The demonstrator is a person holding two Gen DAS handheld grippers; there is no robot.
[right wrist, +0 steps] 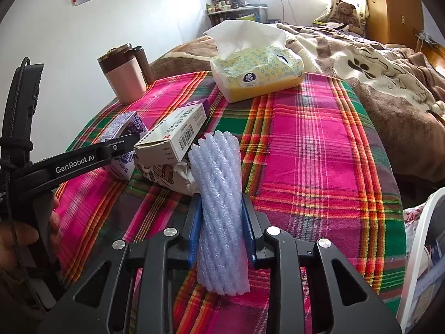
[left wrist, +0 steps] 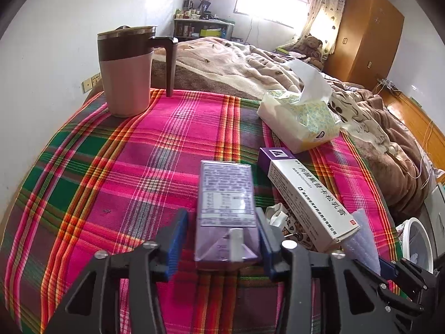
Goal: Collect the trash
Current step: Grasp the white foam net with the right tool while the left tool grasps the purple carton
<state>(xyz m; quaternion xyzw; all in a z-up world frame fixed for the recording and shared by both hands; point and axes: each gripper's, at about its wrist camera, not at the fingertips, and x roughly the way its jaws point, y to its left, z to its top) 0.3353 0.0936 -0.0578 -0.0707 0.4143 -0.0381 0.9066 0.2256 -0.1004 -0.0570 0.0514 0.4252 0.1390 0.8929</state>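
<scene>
A purple drink carton (left wrist: pixel 225 208) lies on the plaid tablecloth (left wrist: pixel 116 167), between the fingers of my left gripper (left wrist: pixel 221 239). The right pad touches it, the left pad stands a little off, so the jaws are open around it. My right gripper (right wrist: pixel 221 231) is shut on a pale blue foam net sleeve (right wrist: pixel 219 208), which also shows in the left wrist view (left wrist: pixel 361 239). A white medicine box (left wrist: pixel 308 194) and crumpled printed paper (left wrist: pixel 289 222) lie beside the carton. In the right wrist view the box (right wrist: pixel 175 136), paper (right wrist: pixel 167 175) and carton (right wrist: pixel 125 130) sit at left.
A pink mug with brown lid (left wrist: pixel 128 69) stands at the far left of the table. A tissue pack (left wrist: pixel 300 117) lies at the far right. A white bin (left wrist: pixel 417 239) stands by the table's right edge. A bed with blankets (left wrist: pixel 361 117) is behind.
</scene>
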